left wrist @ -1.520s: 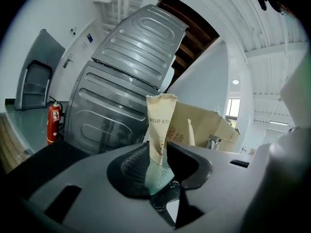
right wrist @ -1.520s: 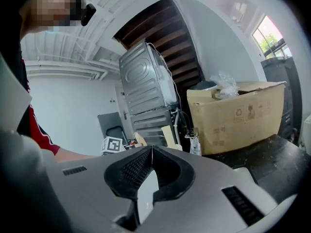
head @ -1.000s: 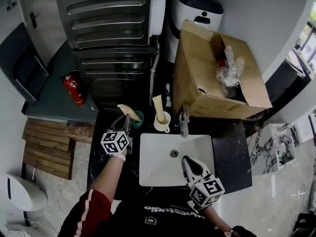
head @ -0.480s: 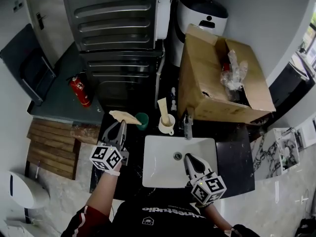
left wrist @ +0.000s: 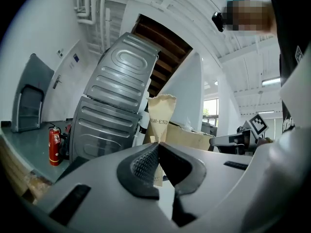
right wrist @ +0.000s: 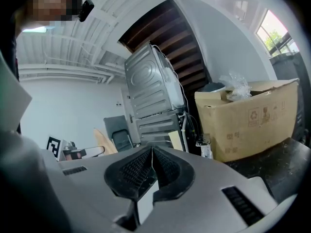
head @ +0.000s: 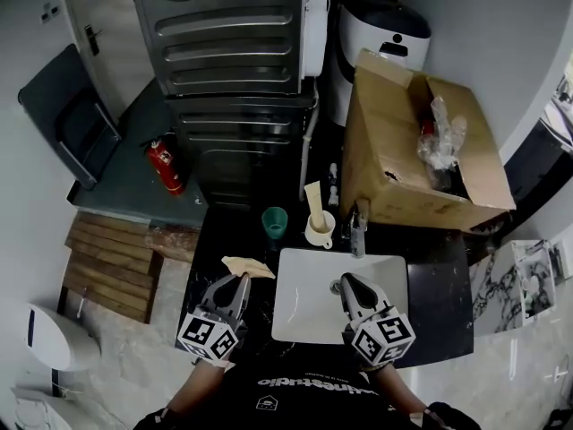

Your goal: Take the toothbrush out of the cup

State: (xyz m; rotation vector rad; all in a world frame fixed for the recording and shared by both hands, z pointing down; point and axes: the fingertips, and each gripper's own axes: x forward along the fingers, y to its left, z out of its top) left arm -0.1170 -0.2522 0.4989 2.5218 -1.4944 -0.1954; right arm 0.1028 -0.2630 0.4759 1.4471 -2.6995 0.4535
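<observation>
A toothbrush in a tan paper sleeve (head: 247,266) sticks out ahead of my left gripper (head: 240,281), which is shut on its end. It hangs over the black counter, left of the white sink (head: 394,276) and well clear of the empty green cup (head: 274,222). In the left gripper view the sleeve (left wrist: 161,114) rises from between the closed jaws of that gripper (left wrist: 156,145). A white cup (head: 320,230) beside the faucet holds a second paper-sleeved toothbrush (head: 313,197). My right gripper (head: 343,284) is shut on nothing over the sink; its pads (right wrist: 141,166) meet.
A faucet (head: 359,227) stands behind the basin. A large open cardboard box (head: 421,164) fills the counter's back right. A grey metal appliance (head: 233,43) stands behind the counter, with a red fire extinguisher (head: 167,166) and wooden slats (head: 107,262) on the floor to the left.
My left gripper has drawn back from the green cup toward the person, carrying the paper-sleeved toothbrush with it. The right gripper has hardly moved over the sink.
</observation>
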